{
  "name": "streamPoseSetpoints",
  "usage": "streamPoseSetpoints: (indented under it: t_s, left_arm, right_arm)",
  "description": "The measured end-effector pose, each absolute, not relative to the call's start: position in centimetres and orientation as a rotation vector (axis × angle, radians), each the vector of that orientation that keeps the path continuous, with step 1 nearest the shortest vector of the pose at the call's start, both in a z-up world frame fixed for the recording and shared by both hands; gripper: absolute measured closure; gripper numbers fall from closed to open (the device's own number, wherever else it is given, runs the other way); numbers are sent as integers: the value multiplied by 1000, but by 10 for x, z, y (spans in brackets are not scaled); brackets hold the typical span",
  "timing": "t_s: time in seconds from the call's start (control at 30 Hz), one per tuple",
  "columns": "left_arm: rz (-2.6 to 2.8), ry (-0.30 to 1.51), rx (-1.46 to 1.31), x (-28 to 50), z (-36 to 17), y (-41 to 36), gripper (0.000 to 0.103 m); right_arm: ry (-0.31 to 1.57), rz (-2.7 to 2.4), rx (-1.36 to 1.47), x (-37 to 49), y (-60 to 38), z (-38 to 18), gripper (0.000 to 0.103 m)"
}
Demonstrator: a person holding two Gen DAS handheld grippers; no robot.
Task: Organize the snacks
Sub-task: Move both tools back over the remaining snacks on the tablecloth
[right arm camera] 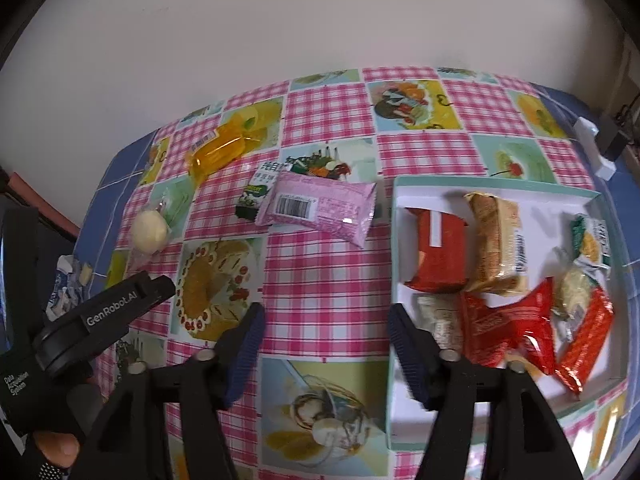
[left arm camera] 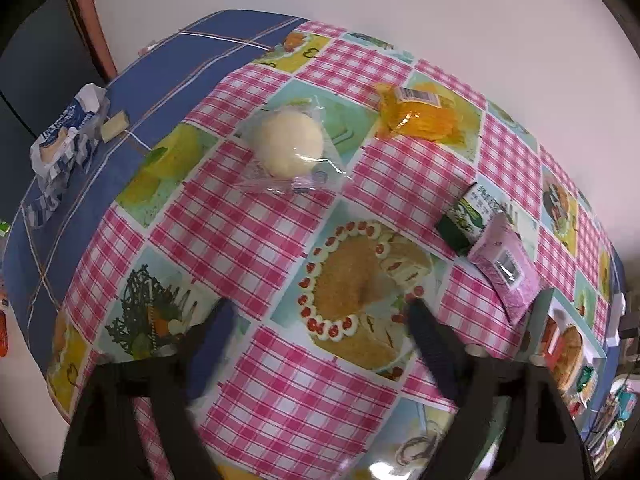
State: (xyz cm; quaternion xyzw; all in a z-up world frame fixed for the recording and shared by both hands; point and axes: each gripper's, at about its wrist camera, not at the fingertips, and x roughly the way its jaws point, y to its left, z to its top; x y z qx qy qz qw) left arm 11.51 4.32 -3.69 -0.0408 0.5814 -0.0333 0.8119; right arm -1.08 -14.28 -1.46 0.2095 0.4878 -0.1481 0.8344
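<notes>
Loose snacks lie on the checked tablecloth: a pale round bun in clear wrap [left arm camera: 289, 145] [right arm camera: 149, 233], an orange packet [left arm camera: 416, 114] [right arm camera: 218, 153], a green-and-white packet [left arm camera: 466, 216] [right arm camera: 256, 196] and a pink packet [left arm camera: 506, 270] [right arm camera: 320, 208] leaning on it. My left gripper [left arm camera: 320, 312] hovers open above the printed cake picture, with nothing between its fingers; its body [right arm camera: 100, 312] shows in the right wrist view. My right gripper [right arm camera: 326, 320] is open and empty, its right finger [right arm camera: 408, 348] over the near-left edge of the white box [right arm camera: 408, 420] that holds several red, tan and green packets.
A crumpled blue-and-white wrapper [left arm camera: 66, 136] and a small yellowish piece [left arm camera: 114, 126] lie on the blue cloth at the far left. A white wall runs behind the table. A white adapter [right arm camera: 596, 148] and cables sit at the far right. The white box [left arm camera: 576, 340] shows at the right edge.
</notes>
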Motion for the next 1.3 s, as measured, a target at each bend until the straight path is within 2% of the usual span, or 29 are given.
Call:
streamPoseSetpoints:
  t_s: [0.07, 0.13, 0.23, 0.67, 1.3]
  left_arm:
    - [-66, 1232, -83, 115, -37, 44, 0]
    - [-69, 1235, -82, 116, -39, 44, 0]
    - [-71, 1239, -78, 115, -40, 43, 0]
    - [-119, 1266, -113, 123, -47, 48, 0]
    - [-277, 1281, -81, 220, -27, 82, 0]
  right_arm:
    - [1023, -312, 451, -9, -143, -16, 12]
    - [1020, -313, 454, -9, -143, -18, 10]
    - [1013, -316, 457, -8, -144, -19, 0]
    - [1015, -315, 442, -4, -144, -28, 0]
    - [1006, -242, 453, 56, -156, -19, 0]
